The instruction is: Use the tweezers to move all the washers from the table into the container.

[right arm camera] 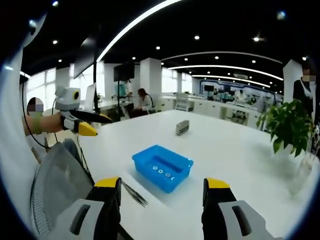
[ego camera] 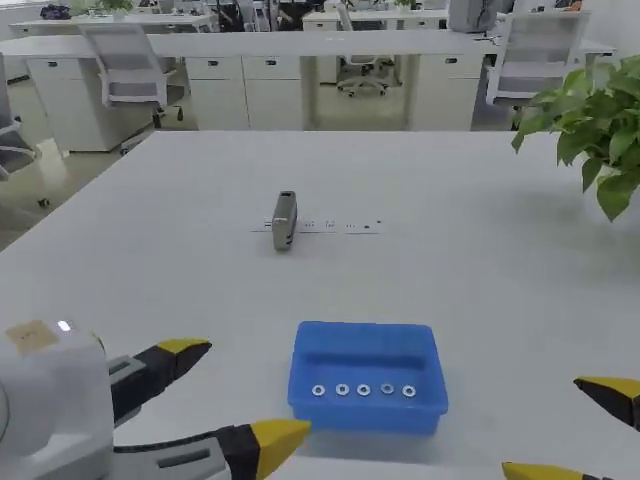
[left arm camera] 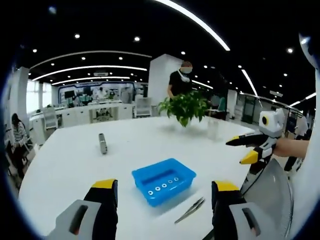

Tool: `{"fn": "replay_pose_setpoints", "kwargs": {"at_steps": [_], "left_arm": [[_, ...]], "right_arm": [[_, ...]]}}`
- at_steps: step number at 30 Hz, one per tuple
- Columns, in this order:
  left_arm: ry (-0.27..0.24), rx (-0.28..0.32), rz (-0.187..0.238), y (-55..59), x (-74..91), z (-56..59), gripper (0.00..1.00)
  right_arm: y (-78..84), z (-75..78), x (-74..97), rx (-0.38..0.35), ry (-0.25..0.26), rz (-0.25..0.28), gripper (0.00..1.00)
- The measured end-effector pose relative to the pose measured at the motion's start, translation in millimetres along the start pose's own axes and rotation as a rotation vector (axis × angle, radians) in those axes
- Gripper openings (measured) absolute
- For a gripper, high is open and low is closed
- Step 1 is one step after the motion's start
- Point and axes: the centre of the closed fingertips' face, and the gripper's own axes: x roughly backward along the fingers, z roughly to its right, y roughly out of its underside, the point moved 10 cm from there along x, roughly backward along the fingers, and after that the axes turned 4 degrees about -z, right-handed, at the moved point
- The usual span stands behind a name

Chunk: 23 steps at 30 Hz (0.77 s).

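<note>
A blue container (ego camera: 365,345) stands near the table's front edge, with several washers (ego camera: 363,389) in a row inside it. Its rim (left arm camera: 150,171) and the washers (left arm camera: 162,186) lie ahead of my left gripper (left arm camera: 165,186), which is open and holds nothing. My right gripper (right arm camera: 162,184) is also open and holds nothing, with the container (right arm camera: 175,162) in front of it. The tweezers (left arm camera: 190,210) lie flat on the table just in front of the container, also seen from the other side (right arm camera: 134,193). In the head view the left gripper (ego camera: 240,392) flanks the container's left and the right gripper (ego camera: 570,428) its right.
A grey block (ego camera: 284,218) lies mid-table beyond the container. A potted plant (ego camera: 590,130) stands at the right. A mesh chair back (right arm camera: 55,185) is close to the table's near side. Desks and chairs (ego camera: 130,70) fill the room behind. A person (left arm camera: 180,80) stands behind the plant.
</note>
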Motion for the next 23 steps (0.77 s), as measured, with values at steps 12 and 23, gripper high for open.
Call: {"fn": "replay_pose_setpoints", "kwargs": {"at_steps": [12, 23], "left_arm": [[-0.168, 0.048, 0.133, -5.0, 28.7, -3.1, 0.98], [-0.164, 0.107, 0.298, -10.8, 27.0, 2.9, 0.99]], "right_arm": [[-13.6, 18.4, 8.9, -0.034, 0.093, 0.147, 0.86], [-16.7, 19.7, 23.7, -0.103, 0.137, 0.265, 0.99]]}}
